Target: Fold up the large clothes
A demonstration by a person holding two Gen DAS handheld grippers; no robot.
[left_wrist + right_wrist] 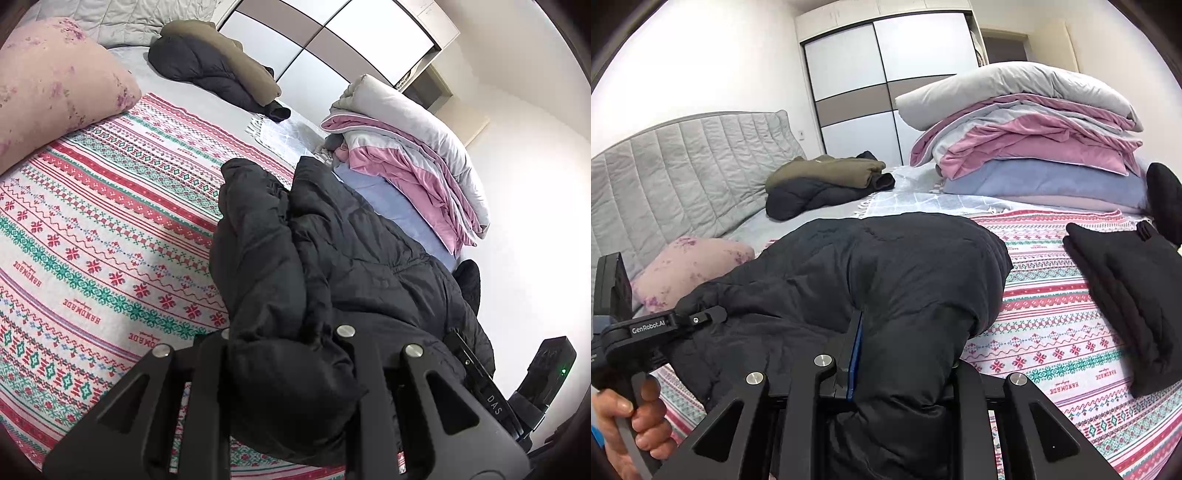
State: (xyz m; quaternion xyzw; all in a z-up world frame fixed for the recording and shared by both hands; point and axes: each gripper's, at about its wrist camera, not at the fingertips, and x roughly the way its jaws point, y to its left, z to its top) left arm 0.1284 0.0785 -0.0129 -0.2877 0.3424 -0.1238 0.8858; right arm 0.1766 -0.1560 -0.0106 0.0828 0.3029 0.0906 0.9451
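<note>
Both tongs (288, 373) grip jacket (332, 258), bedspread (110, 221) open

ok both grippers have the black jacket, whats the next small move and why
Probably carry the gripped edge forward over the rest of the black puffer jacket to make a fold: the left gripper and right gripper both clamp bunched fabric, with the jacket heaped on the patterned blanket.

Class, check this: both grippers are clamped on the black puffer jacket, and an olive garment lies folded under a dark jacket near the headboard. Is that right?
One slip: the olive garment lies on top of the dark jacket, not under it, as the right wrist view shows. Both the left gripper and the right gripper do clamp the black puffer jacket.
</note>
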